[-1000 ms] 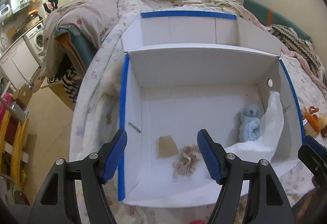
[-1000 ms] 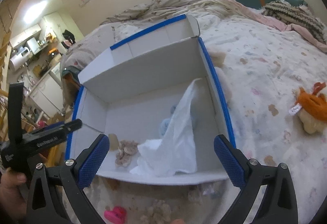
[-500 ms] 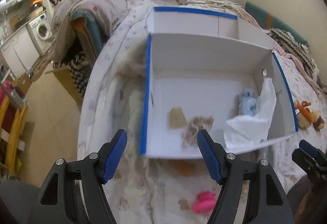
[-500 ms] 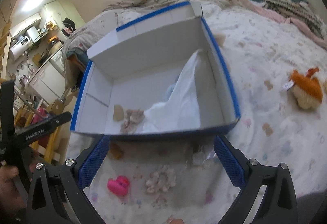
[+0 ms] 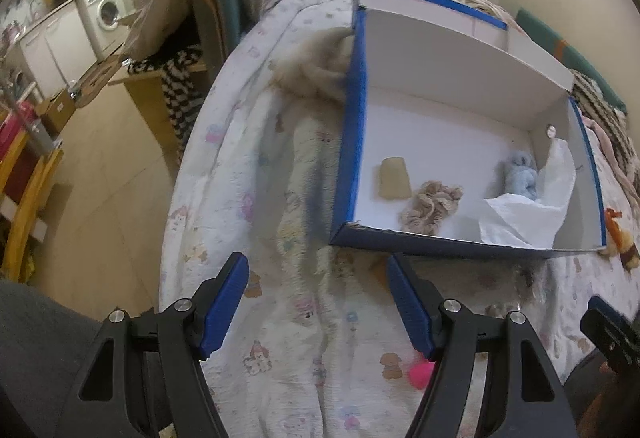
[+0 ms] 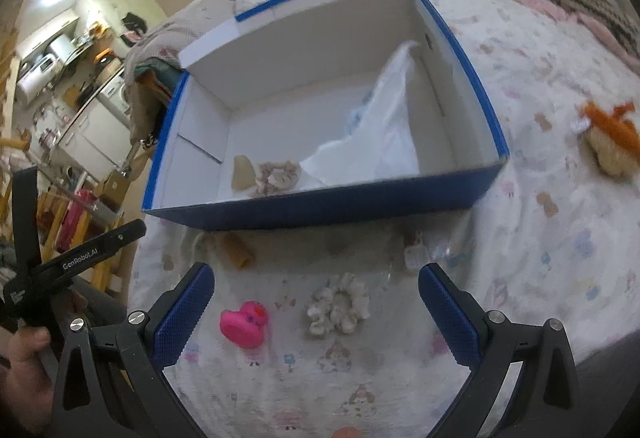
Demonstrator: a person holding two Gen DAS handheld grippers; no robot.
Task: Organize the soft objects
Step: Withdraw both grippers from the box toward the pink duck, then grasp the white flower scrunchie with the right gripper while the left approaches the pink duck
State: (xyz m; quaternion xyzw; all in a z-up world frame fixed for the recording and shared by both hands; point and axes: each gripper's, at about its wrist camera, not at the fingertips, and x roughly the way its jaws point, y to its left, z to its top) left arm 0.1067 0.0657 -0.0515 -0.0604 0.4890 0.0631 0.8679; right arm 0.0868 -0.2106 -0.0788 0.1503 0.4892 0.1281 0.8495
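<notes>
Both my grippers, left gripper point(image 5: 318, 302) and right gripper point(image 6: 314, 312), released, empty, above bedspread; next: grasp white scrunchie point(image 6: 339, 304), drop into box point(image 6: 320, 210).

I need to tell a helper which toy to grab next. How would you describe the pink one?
Find the blue box on the bed. On the quilt in front of it, left of the cream scrunchie, lies the pink toy. It is the only bright pink thing there.

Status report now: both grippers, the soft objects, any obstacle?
Left gripper, right gripper open, empty. Pink soft toy, cream fluffy scrunchie outside blue-edged white box. No obstacle.
</notes>
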